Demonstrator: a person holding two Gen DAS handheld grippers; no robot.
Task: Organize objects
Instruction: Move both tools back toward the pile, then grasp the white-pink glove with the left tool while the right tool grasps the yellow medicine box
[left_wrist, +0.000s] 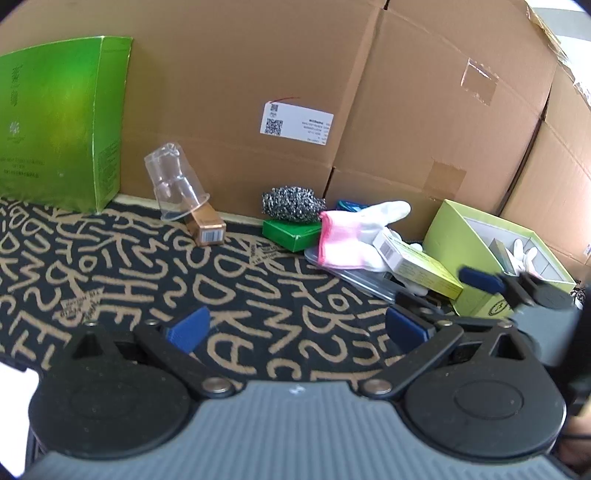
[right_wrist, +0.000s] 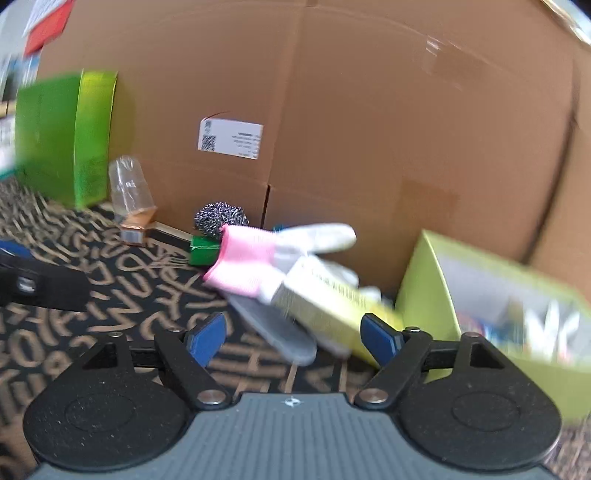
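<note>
Sorting has barely begun, as far as these views let you judge. Your lime-green open box (left_wrist: 448, 236) at the right already holds a few things, among them something white that looks like a glove, but most of the clutter lies loose on the patterned tabletop (left_wrist: 229, 288) along the cardboard cartons (left_wrist: 424, 122).

What is left: a clear plastic cup (left_wrist: 173, 184) tipped upside down against a small copper-coloured carton (left_wrist: 207, 225) at the left; a steel scouring pad (left_wrist: 291, 203) sitting on a flat dark-green box (left_wrist: 290, 232); a pink-cuffed white glove (left_wrist: 351, 232); and a long pale yellow-green carton (left_wrist: 417, 264) lying across a grey flat lid or tray (left_wrist: 354, 277), just beside the open box. A tall bright-green box (left_wrist: 62, 122) stands at the far left.

Your left tongs (left_wrist: 295, 328) stand apart over bare tabletop, nothing between them. Your right tongs (right_wrist: 291, 336) also stand apart and empty, low in front of the long carton, whose near end lies close to the right pad without being pinched; that carton is probably your next pick.

Readable writing is scarce. The white shipping label (left_wrist: 297, 123) on the carton shows QR codes and lines too small to read. Barcodes show on the copper carton and the long carton. The tall green box carries pale print that can't be made out. The tabletop pattern is scattered letters and numerals.
</note>
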